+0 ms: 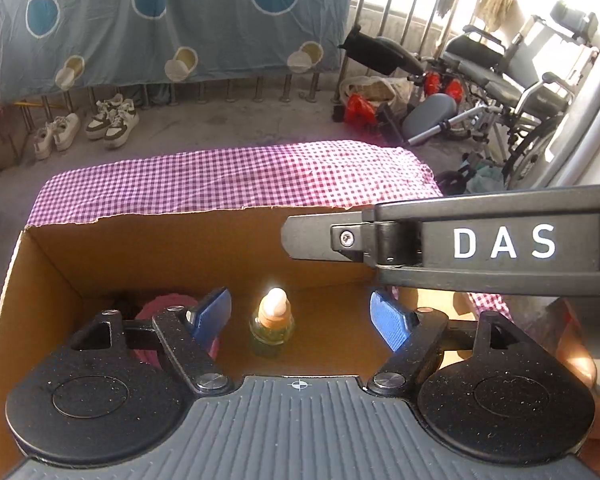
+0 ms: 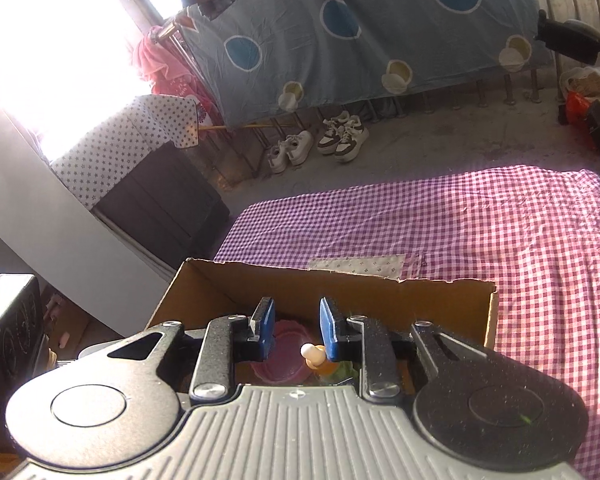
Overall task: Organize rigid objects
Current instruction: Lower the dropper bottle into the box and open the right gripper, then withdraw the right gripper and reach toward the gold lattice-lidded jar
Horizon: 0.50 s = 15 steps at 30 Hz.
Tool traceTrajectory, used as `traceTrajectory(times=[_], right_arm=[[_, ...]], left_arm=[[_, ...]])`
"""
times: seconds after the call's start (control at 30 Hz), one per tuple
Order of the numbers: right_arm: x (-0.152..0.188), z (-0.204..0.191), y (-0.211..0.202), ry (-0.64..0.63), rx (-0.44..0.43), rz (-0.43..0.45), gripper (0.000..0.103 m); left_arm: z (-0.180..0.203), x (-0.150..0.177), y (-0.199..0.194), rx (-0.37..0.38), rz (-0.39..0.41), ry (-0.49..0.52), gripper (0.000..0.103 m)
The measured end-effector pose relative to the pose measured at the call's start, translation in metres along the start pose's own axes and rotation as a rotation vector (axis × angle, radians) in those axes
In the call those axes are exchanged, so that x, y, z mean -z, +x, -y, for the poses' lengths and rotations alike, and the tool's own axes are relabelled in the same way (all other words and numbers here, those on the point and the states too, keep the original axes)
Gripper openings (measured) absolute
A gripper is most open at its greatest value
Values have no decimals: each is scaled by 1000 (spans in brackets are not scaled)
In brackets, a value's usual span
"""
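Left gripper (image 1: 300,316) is hanging wide open, gripping nothing, directly above the bottle (image 1: 272,322), which is standing upright inside the box (image 1: 140,248). Right gripper (image 2: 297,332), narrowly parted and empty, is hovering further off above the box.

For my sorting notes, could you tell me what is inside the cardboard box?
The cardboard box holds a small bottle, standing upright, and something pink. The left gripper hides the near floor.
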State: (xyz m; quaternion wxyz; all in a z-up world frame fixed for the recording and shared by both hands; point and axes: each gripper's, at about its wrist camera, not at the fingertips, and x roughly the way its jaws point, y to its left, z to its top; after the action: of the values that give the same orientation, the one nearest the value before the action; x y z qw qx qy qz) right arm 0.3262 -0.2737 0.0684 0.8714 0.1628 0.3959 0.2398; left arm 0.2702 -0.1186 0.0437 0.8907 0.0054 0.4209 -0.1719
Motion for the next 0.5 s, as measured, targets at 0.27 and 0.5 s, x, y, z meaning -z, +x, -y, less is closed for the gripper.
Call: traceTrajectory(times=[0.27, 0.5], right_arm=[[61, -34, -129, 10, -58, 213, 60], [143, -45, -187, 90, -148, 278, 61]], left_arm=[[2, 36, -89, 55, 138, 72, 98], [-14, 103, -141, 109, 174, 134, 102]])
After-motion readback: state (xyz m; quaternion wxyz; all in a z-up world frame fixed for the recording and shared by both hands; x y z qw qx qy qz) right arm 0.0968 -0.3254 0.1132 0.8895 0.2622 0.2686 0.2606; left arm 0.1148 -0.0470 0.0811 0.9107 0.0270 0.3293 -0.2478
